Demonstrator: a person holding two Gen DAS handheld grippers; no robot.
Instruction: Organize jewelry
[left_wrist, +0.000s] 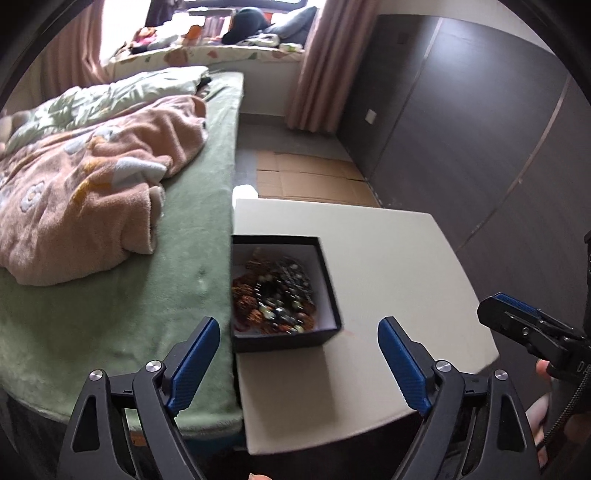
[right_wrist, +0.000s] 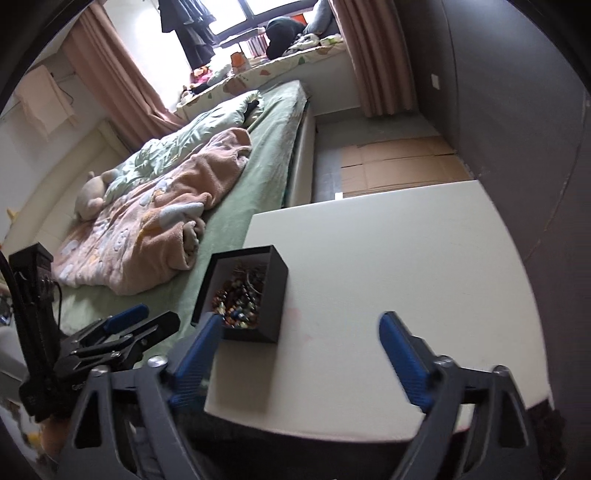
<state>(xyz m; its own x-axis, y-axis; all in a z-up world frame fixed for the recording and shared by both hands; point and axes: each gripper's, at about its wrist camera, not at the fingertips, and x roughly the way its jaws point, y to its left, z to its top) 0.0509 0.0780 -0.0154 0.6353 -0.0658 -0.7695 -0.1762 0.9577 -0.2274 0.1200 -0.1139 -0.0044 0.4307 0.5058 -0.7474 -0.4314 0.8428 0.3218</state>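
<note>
A black open box (left_wrist: 321, 280) with a white lining stands on the left edge of a white table (left_wrist: 388, 258), next to the bed. It holds a tangled heap of beaded jewelry (left_wrist: 275, 295) in orange, brown and dark tones. My left gripper (left_wrist: 297, 328) is open and empty, just in front of the box. My right gripper (right_wrist: 299, 325) is open and empty, with its left fingertip close to the box (right_wrist: 275, 291) and the jewelry (right_wrist: 240, 299). The right gripper also shows at the right edge of the left wrist view (left_wrist: 517, 314); the left gripper shows at the left of the right wrist view (right_wrist: 142, 319).
A bed with a green sheet (left_wrist: 147, 295) and a pink blanket (left_wrist: 92, 177) lies against the table's left side. Flattened cardboard (left_wrist: 314, 177) lies on the floor beyond the table. A dark wardrobe wall (left_wrist: 480, 129) runs along the right.
</note>
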